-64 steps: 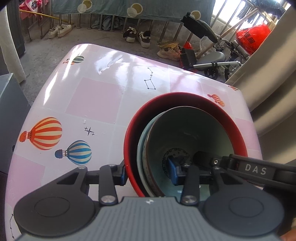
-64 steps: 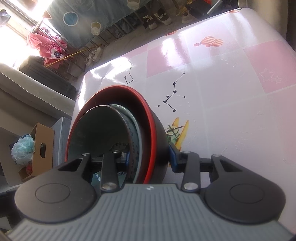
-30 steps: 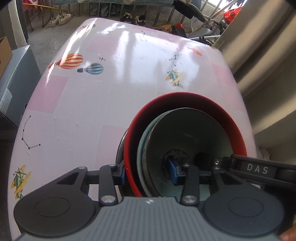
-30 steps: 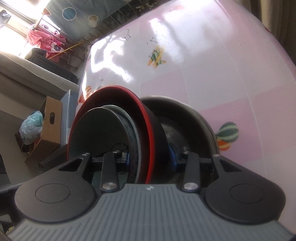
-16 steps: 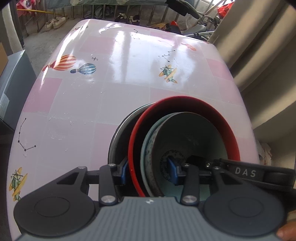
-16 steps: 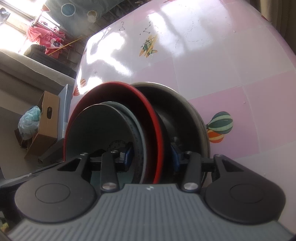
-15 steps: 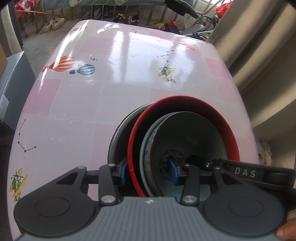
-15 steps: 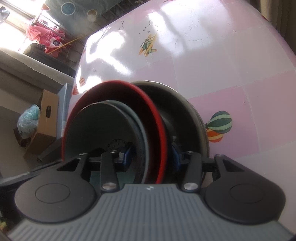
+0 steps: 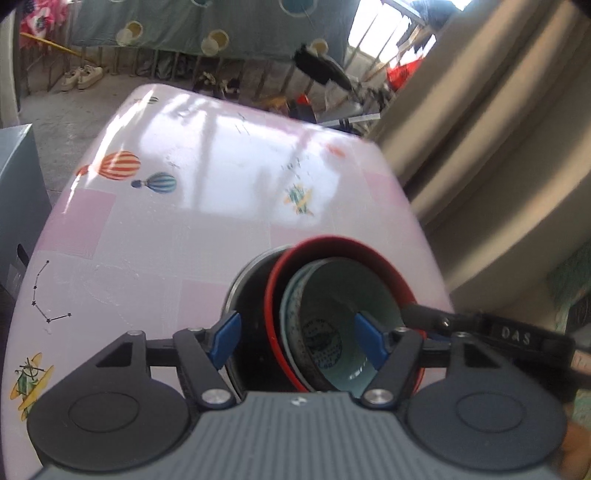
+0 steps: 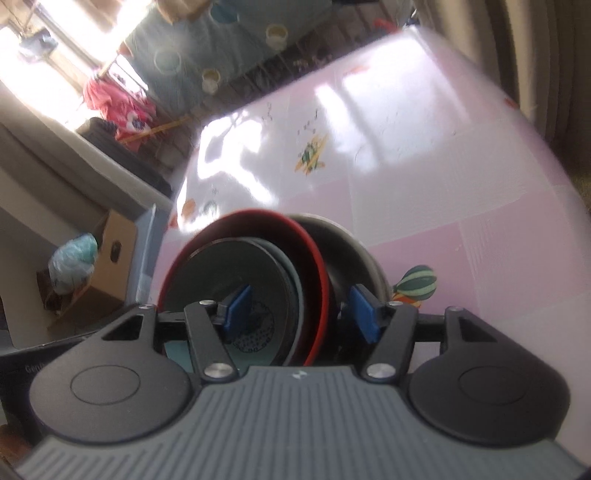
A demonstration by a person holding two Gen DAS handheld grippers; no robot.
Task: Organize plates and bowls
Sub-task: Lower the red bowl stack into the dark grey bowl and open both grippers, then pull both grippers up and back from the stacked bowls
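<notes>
Two handheld grippers straddle a nest of bowls at the near right corner of a pink table [image 9: 155, 240]. The left gripper [image 9: 301, 341] has its blue pads [image 9: 223, 338] spread apart, one outside the stack's left wall and one inside the innermost bowl, neither clearly pressing. The right gripper [image 10: 301, 312] is likewise parted (its black finger also enters the left view from the right), with one pad inside the nest and the other outside the dark outer wall.

The nest sits on the table: a pale teal bowl [image 9: 347, 291] with a dark printed emblem lies inside a red bowl [image 9: 332, 245], which rests in a grey metal bowl [image 9: 242, 280]. In the right view the same order reads from left to right: teal bowl [image 10: 258, 280], red bowl [image 10: 295, 229], metal bowl [image 10: 354, 247].

Farther off, the cloth shows printed balloons [image 9: 120, 165] and an aeroplane [image 9: 301, 195]. Beyond the far edge are shoes [image 9: 81, 76] on the floor and a spotted teal cloth [image 9: 207, 26] on railings.
</notes>
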